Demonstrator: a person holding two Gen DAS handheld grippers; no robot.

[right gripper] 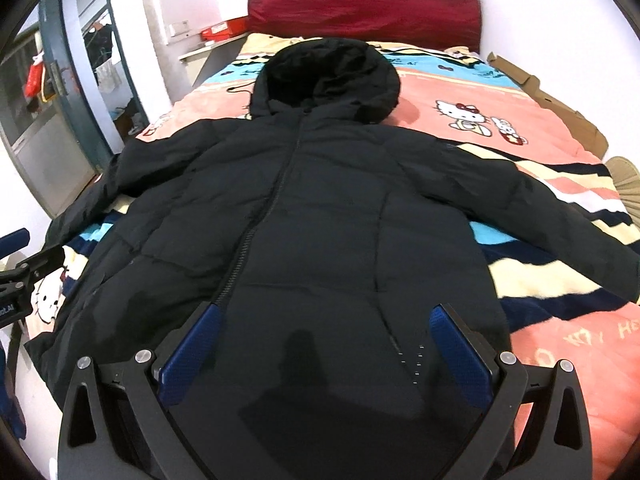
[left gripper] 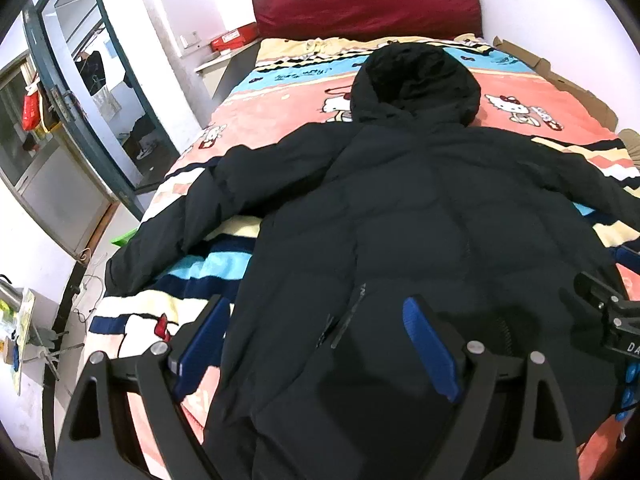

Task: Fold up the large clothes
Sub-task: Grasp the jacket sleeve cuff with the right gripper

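A large black hooded puffer jacket [left gripper: 400, 208] lies spread flat on the bed, front up, zipper closed, hood toward the headboard and both sleeves out to the sides; it also shows in the right wrist view [right gripper: 320, 208]. My left gripper [left gripper: 316, 312] is open over the jacket's lower left part, its left finger over the blanket beside the hem. My right gripper [right gripper: 326, 318] is open above the jacket's lower front, holding nothing. The right gripper [left gripper: 608, 312] shows at the right edge of the left wrist view, the left gripper [right gripper: 16, 280] at the left edge of the right wrist view.
The bed carries a pink, blue and cream cartoon-cat blanket [right gripper: 540, 148] and a dark red headboard [left gripper: 364, 4]. A glass door [left gripper: 80, 92] stands left of the bed. Flattened cardboard [right gripper: 556, 100] runs along the right wall. A small table with clutter [left gripper: 20, 320] is at lower left.
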